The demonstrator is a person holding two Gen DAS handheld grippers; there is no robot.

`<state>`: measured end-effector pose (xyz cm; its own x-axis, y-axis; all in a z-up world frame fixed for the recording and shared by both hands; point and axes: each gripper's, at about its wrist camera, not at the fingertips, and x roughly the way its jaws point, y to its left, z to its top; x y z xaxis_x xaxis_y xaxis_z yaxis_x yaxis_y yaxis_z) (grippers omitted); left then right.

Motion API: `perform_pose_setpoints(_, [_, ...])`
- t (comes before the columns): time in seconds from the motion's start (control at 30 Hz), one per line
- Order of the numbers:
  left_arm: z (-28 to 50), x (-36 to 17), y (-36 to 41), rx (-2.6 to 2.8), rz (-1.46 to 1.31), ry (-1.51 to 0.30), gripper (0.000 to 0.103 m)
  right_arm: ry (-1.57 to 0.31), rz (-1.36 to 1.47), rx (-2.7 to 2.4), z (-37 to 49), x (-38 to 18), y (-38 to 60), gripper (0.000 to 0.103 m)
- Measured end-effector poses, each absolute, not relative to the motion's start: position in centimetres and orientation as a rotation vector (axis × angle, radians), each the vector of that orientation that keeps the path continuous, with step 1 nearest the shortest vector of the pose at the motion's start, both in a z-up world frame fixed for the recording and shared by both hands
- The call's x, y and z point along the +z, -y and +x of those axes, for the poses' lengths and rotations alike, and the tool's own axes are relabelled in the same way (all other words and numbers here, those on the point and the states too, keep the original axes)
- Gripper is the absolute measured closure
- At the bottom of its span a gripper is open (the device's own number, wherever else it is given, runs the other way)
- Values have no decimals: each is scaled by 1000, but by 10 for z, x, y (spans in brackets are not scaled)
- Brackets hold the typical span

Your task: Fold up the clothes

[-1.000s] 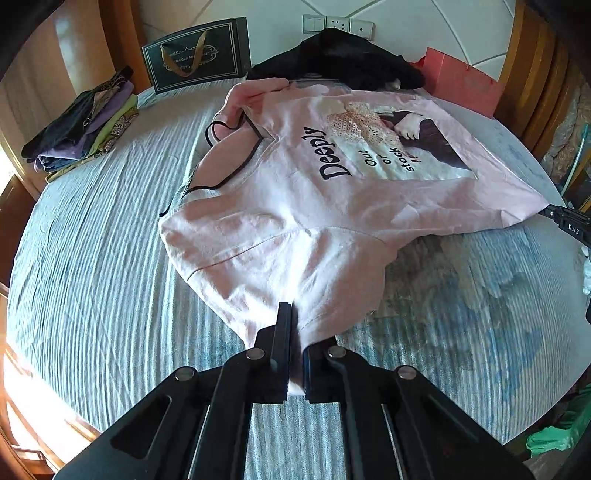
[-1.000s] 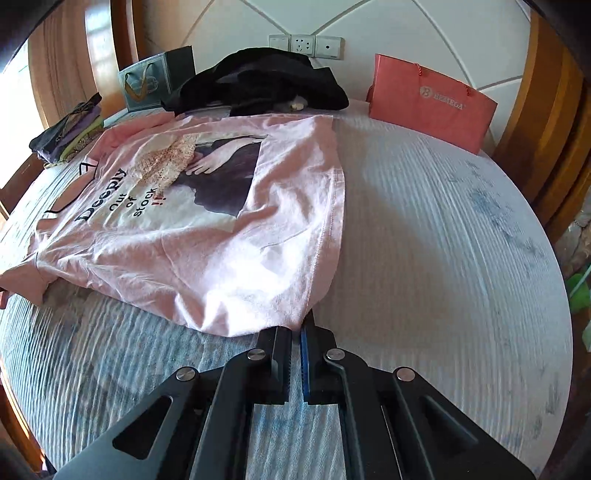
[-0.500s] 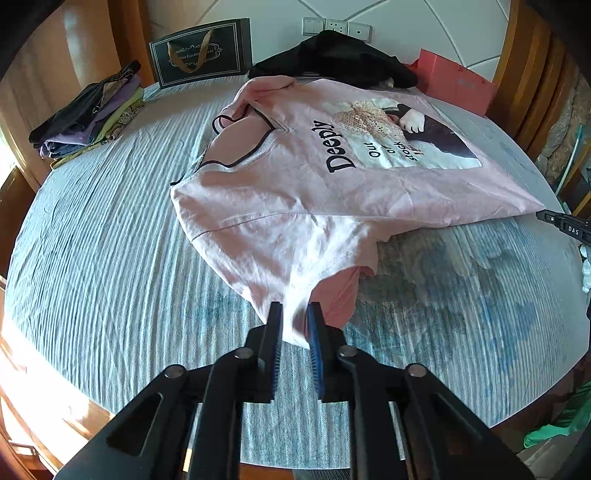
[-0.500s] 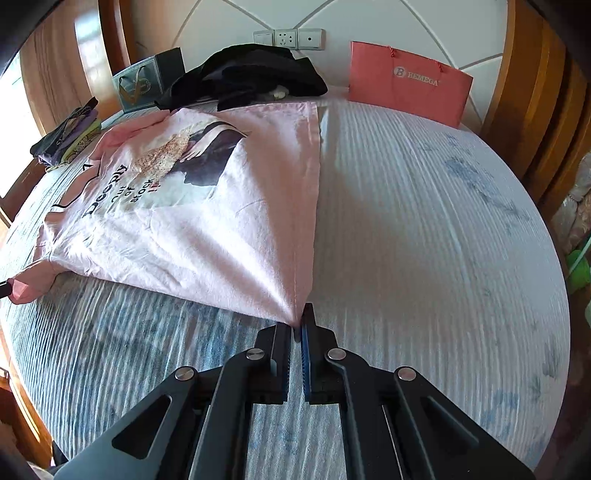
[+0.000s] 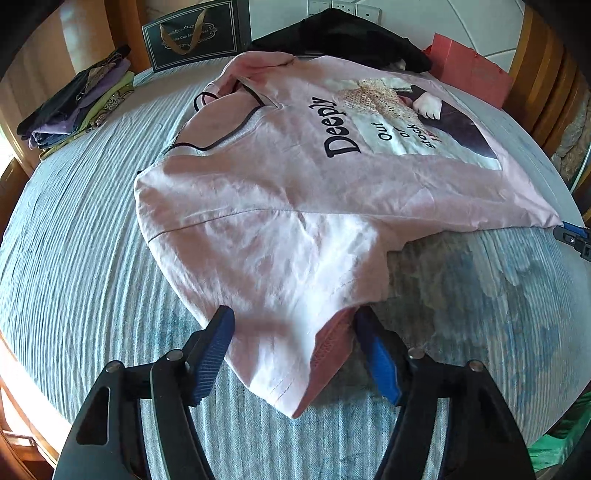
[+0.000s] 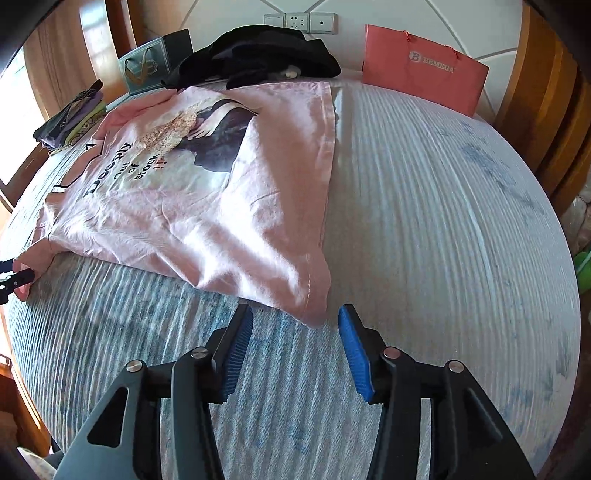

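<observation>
Left wrist view shows the pink cotton T-shirt with a printed picture and the word "Deeply" (image 5: 295, 184) spread face up on the round bed with a blue-and-white ribbed cover (image 5: 74, 277); its near sleeve lies between the blue-padded fingers of the left gripper (image 5: 293, 325), whose jaws are released and spread wide, grasping nothing; the right wrist view shows the shirt's hem corner just ahead of the right gripper (image 6: 295, 321), its jaws likewise released with the corner lying loose on the cover; beyond the shirt a heap of black clothing (image 6: 258, 55) sits at the headboard, touching the shirt's far edge; a coral paper bag (image 6: 421, 74) stands to one side of it, a dark gift bag with gold handles (image 5: 195, 35) to the other; a stack of folded garments (image 5: 77, 103) rests near the bed's edge, well apart from the shirt.
</observation>
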<state>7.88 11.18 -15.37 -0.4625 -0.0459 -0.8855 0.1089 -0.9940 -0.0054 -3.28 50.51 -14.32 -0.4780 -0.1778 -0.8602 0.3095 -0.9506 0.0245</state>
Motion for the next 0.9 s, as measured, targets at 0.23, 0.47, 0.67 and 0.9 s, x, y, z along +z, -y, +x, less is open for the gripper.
perform_pose_setpoints(0.23, [89, -139, -111, -2648, 1582, -77, 101, -159, 1396, -2506, -45, -149, -493, 99])
perform_pose_setpoints(0.47, [88, -96, -104, -2720, 1623, 81, 101, -153, 1381, -2413, -43, -123, -500, 99])
perform_pose_setpoints(0.67, [22, -81, -94, -2743, 1727, 291, 101, -297, 1449, -2298, -72, -104, -487, 99])
perform_pose_setpoints(0.9, [-120, -99, -54, -2723, 1866, 178, 80, -194, 1580, -2473, -160, -79, -497, 55])
